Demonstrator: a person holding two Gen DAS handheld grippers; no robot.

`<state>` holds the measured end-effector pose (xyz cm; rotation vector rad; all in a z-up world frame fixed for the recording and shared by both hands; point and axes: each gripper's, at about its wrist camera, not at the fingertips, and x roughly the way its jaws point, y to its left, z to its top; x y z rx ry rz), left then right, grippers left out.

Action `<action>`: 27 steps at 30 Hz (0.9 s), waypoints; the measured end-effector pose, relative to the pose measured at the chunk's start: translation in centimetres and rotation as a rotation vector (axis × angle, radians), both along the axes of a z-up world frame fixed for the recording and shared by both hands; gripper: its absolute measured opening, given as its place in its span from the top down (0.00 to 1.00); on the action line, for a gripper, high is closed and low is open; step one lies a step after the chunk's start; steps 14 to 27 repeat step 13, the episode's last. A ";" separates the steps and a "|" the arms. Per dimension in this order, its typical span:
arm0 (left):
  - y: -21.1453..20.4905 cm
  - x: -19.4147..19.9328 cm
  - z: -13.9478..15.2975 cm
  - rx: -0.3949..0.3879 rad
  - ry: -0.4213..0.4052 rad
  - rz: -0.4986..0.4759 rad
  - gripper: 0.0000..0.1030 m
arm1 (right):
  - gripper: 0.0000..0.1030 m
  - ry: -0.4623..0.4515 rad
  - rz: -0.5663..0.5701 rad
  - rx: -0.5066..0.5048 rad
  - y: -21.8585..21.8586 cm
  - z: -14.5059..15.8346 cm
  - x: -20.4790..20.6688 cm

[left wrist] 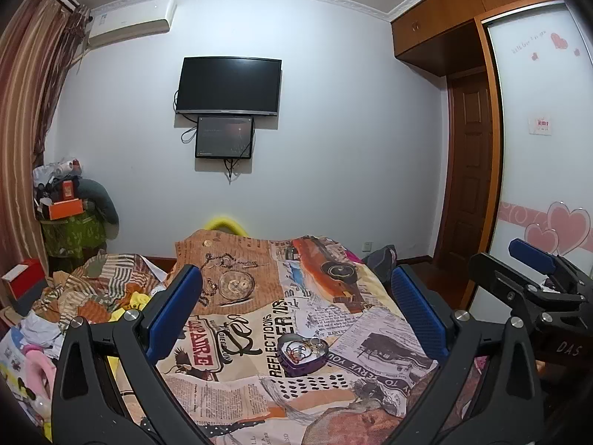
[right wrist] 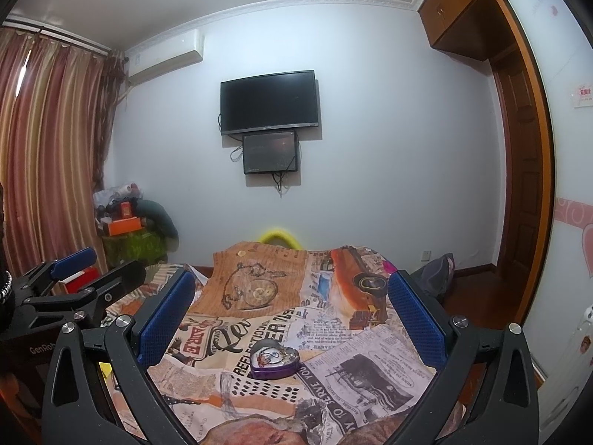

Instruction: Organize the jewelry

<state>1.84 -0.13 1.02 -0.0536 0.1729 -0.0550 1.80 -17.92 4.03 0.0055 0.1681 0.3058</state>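
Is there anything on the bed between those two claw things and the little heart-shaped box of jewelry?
Nothing visible. Only flat printed bedspread lies between the open left gripper, the open right gripper and the heart-shaped tin.

The bedspread (left wrist: 259,319) carries printed words: "REFLECTIONS", and "SERVE YOU" near its right side. In the left wrist view the body of the right gripper (left wrist: 548,278) shows "DAS". In the right wrist view the left gripper (right wrist: 85,270) shows "GenRob"
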 end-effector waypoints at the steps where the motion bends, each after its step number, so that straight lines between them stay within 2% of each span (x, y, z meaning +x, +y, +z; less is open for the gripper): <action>1: 0.1 0.1 -0.1 0.000 0.002 0.001 0.01 | 0.00 0.002 -0.001 -0.001 0.0 0.0 0.1; 13: 0.4 1.5 -1.2 0.001 0.028 -0.005 0.00 | 0.00 0.040 -0.002 -0.009 0.4 -1.1 1.6; 27: 0.4 1.5 -1.2 0.001 0.028 -0.005 0.00 | 0.00 0.040 -0.002 -0.009 0.4 -1.1 1.6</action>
